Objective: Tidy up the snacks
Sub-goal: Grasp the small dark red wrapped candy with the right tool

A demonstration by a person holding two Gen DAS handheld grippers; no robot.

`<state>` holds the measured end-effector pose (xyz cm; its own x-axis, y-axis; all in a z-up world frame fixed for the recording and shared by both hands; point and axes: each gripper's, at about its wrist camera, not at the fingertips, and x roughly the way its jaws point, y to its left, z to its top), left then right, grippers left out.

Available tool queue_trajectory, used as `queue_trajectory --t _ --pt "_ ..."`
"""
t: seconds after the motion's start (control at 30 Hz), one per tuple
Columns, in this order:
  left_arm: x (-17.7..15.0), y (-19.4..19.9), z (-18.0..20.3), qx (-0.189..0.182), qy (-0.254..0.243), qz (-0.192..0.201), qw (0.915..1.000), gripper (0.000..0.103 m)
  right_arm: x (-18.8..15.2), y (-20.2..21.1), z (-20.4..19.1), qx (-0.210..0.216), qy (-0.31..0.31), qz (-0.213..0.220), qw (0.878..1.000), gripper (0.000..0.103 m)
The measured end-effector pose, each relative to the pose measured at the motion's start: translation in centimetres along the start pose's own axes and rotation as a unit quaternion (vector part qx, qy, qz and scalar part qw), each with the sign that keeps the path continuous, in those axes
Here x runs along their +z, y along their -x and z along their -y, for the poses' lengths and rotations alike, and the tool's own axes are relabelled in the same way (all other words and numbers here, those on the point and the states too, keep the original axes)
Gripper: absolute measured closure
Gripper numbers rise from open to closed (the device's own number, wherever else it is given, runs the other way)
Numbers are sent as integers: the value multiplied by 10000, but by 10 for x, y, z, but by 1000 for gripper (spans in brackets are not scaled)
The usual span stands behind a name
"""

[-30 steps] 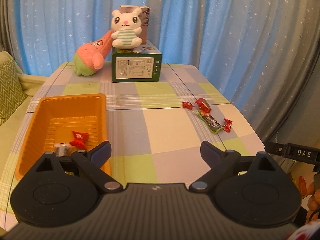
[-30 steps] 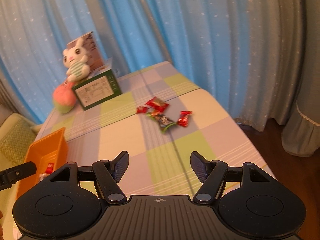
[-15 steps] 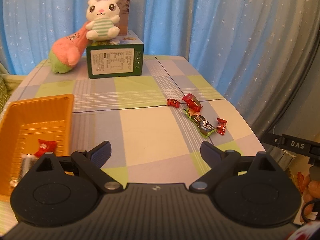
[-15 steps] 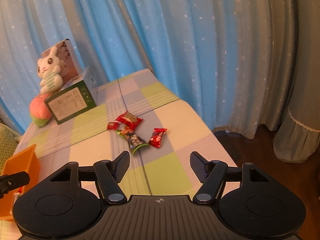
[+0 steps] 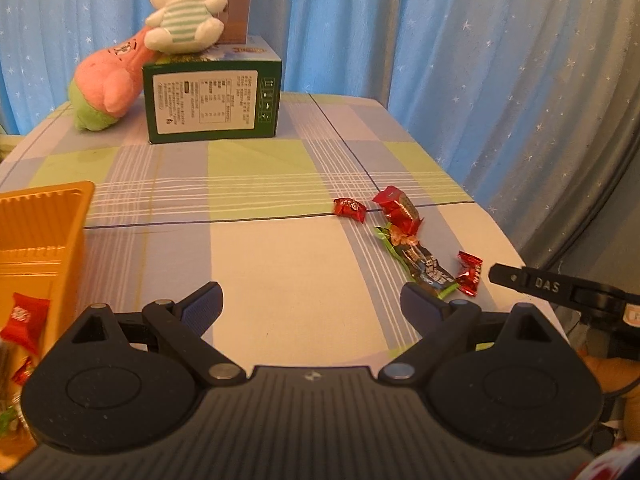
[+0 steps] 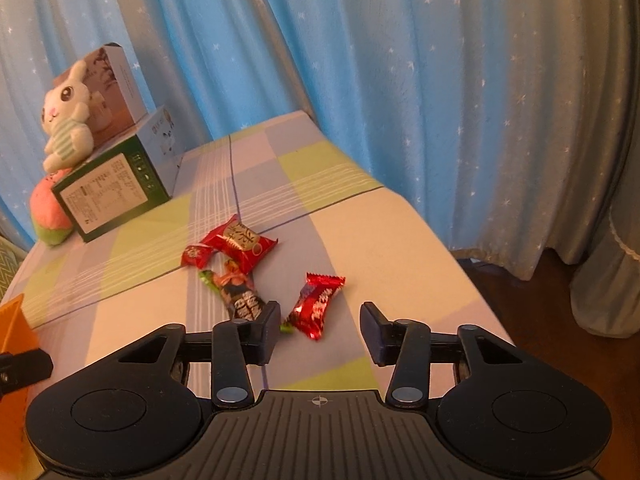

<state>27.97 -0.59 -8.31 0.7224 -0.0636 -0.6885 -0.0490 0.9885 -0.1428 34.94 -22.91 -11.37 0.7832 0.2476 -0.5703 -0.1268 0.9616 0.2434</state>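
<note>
Right wrist: closing tongs [image 6: 319,330] perhaps downtilted.

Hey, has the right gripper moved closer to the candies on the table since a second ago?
Yes. The right gripper has come forward and down toward the snack pile; the red candy now sits just ahead of its closing jaws, nothing gripped, while the green box stays put.

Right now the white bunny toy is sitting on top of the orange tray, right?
Not quite. The white bunny toy is sitting on top of the green box, not the orange tray. The tray is off to the left, apart from it. The left wrist view shows this.
</note>
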Motion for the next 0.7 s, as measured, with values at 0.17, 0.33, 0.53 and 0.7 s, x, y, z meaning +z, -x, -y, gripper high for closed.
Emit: queue_trajectory --t 0.17,0.33,0.53,0.7 --pt "1 -22 -1 -29 49 -78 10000 8 3 -36 -2 19 125 -167 9998 62" --pt "1 -38 -2 -66 104 -149 9998 8 2 -57 -8 -66 450 -278 9986 68" --pt "-3 -49 -1 -135 107 -226 9996 8 0 -63 -17 -116 847 -279 9959 79" --pt "-3 -56 0 -197 40 -286 9994 9 -3 -61 -26 503 928 -536 9930 80"
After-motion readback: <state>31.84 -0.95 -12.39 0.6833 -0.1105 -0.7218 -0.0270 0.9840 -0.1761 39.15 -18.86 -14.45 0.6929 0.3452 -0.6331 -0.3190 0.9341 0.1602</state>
